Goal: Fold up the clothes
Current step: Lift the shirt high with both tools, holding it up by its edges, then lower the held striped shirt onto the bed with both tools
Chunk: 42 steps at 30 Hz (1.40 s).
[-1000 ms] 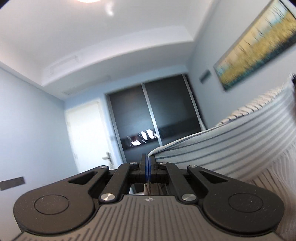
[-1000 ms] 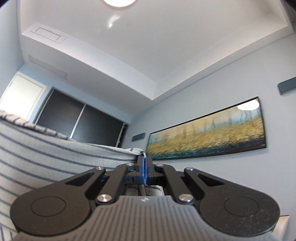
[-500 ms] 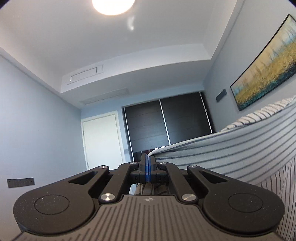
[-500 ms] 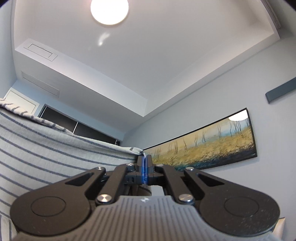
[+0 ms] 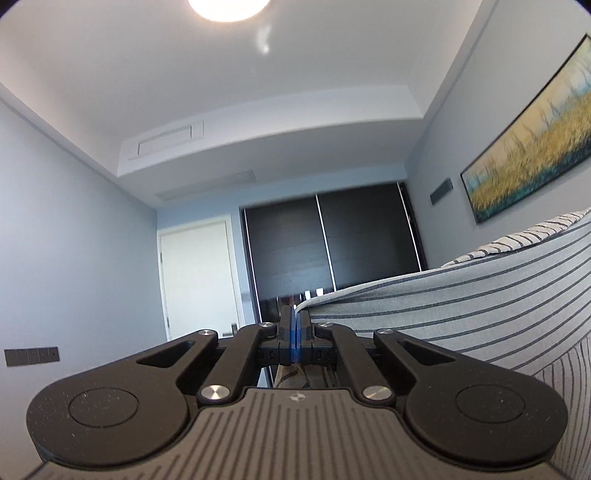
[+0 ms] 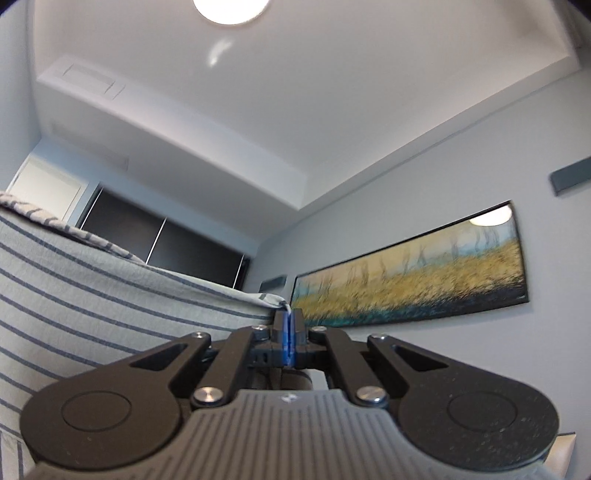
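Observation:
A pale grey garment with thin dark blue stripes (image 5: 480, 295) is held up in the air, stretched between both grippers. My left gripper (image 5: 294, 321) is shut on its corner, and the cloth runs off to the right edge of the left wrist view. In the right wrist view the same striped garment (image 6: 92, 295) fills the left side, and my right gripper (image 6: 286, 321) is shut on its other corner. Both grippers point upward toward the ceiling. The garment's lower part is hidden below the gripper bodies.
A round ceiling lamp (image 5: 229, 7) shines overhead. A dark sliding wardrobe (image 5: 332, 243) and a white door (image 5: 197, 277) stand at the far wall. A long landscape painting (image 6: 410, 273) hangs on the grey wall to the right.
Both grippers have risen and tipped a little, so more ceiling and the lamp show. The striped garment stays stretched between them, still gripped at both corners.

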### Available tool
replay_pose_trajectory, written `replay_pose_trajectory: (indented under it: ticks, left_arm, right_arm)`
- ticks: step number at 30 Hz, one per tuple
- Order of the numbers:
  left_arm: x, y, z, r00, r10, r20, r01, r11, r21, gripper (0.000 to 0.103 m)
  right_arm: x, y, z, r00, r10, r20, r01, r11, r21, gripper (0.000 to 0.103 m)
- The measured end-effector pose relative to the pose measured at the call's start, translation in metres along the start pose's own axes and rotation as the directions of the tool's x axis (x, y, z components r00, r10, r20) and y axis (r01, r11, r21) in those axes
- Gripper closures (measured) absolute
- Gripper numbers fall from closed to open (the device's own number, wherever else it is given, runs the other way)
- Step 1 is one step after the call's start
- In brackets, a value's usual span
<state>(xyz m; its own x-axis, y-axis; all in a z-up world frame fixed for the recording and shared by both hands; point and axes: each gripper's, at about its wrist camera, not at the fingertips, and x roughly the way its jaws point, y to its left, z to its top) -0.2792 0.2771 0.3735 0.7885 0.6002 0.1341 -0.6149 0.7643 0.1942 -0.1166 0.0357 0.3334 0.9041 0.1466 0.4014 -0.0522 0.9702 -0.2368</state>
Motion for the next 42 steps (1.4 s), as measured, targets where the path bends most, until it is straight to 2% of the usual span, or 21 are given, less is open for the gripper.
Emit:
replay_pose_trajectory:
  ticks: [6, 10, 14, 18, 21, 23, 25, 27, 31, 34, 36, 37, 39, 42]
  left_arm:
    - [0.088, -0.026, -0.039, 0.986, 0.055, -0.159, -0.04, 0.995, 0.096, 0.103]
    - [0.146, -0.051, -0.062, 0.967, 0.093, -0.236, -0.057, 0.986, 0.154, 0.103]
    - [0.192, -0.074, -0.071, 0.958, 0.133, -0.252, -0.088, 0.979, 0.183, 0.103]
    - [0.221, -0.084, -0.055, 0.964, 0.197, -0.182, -0.172, 0.975, 0.141, 0.103]
    - [0.224, -0.083, -0.03, 0.968, 0.239, -0.081, -0.236, 0.971, 0.046, 0.103]
    - [0.219, -0.079, -0.011, 0.965, 0.263, -0.003, -0.263, 0.965, -0.016, 0.103]
    - [0.209, -0.073, 0.004, 0.961, 0.271, 0.055, -0.267, 0.961, -0.074, 0.103]
    - [0.196, -0.067, 0.011, 0.96, 0.262, 0.099, -0.253, 0.963, -0.099, 0.103]
    - [0.181, -0.061, -0.002, 0.976, 0.199, 0.087, -0.196, 0.98, -0.04, 0.103]
    - [0.172, -0.066, -0.035, 0.989, 0.147, 0.008, -0.147, 0.985, 0.089, 0.103]
    - [0.162, -0.069, -0.065, 0.992, 0.099, -0.075, -0.085, 0.982, 0.17, 0.103]
    - [0.156, -0.07, -0.081, 0.99, 0.073, -0.122, -0.048, 0.978, 0.203, 0.103]
    - [0.139, -0.073, -0.118, 0.976, 0.025, -0.215, 0.037, 0.959, 0.28, 0.103]
    - [0.109, -0.079, -0.174, 0.932, -0.043, -0.361, 0.175, 0.923, 0.343, 0.103]
  right_arm:
    - [0.066, 0.06, -0.046, 0.991, 0.05, -0.123, -0.066, 0.99, -0.127, 0.102]
    - [0.108, 0.102, -0.076, 0.985, 0.031, -0.168, -0.068, 0.974, -0.217, 0.102]
    - [0.148, 0.131, -0.092, 0.986, -0.029, -0.166, -0.017, 0.963, -0.269, 0.102]
    - [0.184, 0.146, -0.078, 0.986, -0.118, -0.119, 0.087, 0.966, -0.242, 0.102]
    - [0.199, 0.144, -0.052, 0.978, -0.206, -0.042, 0.196, 0.967, -0.165, 0.102]
    - [0.2, 0.135, -0.031, 0.964, -0.264, 0.02, 0.264, 0.961, -0.08, 0.102]
    - [0.197, 0.122, -0.014, 0.953, -0.294, 0.075, 0.295, 0.956, -0.007, 0.102]
    - [0.191, 0.111, -0.009, 0.951, -0.29, 0.107, 0.288, 0.957, 0.025, 0.102]
    - [0.182, 0.095, -0.026, 0.974, -0.208, 0.088, 0.21, 0.978, -0.01, 0.102]
    - [0.169, 0.09, -0.059, 0.997, -0.078, 0.008, 0.078, 0.992, -0.096, 0.102]
    - [0.145, 0.085, -0.086, 0.997, 0.025, -0.076, -0.036, 0.988, -0.153, 0.102]
    - [0.136, 0.083, -0.101, 0.99, 0.068, -0.12, -0.089, 0.98, -0.178, 0.102]
    - [0.113, 0.079, -0.135, 0.964, 0.158, -0.215, -0.206, 0.953, -0.223, 0.102]
    - [0.075, 0.073, -0.184, 0.906, 0.264, -0.332, -0.36, 0.892, -0.273, 0.102]
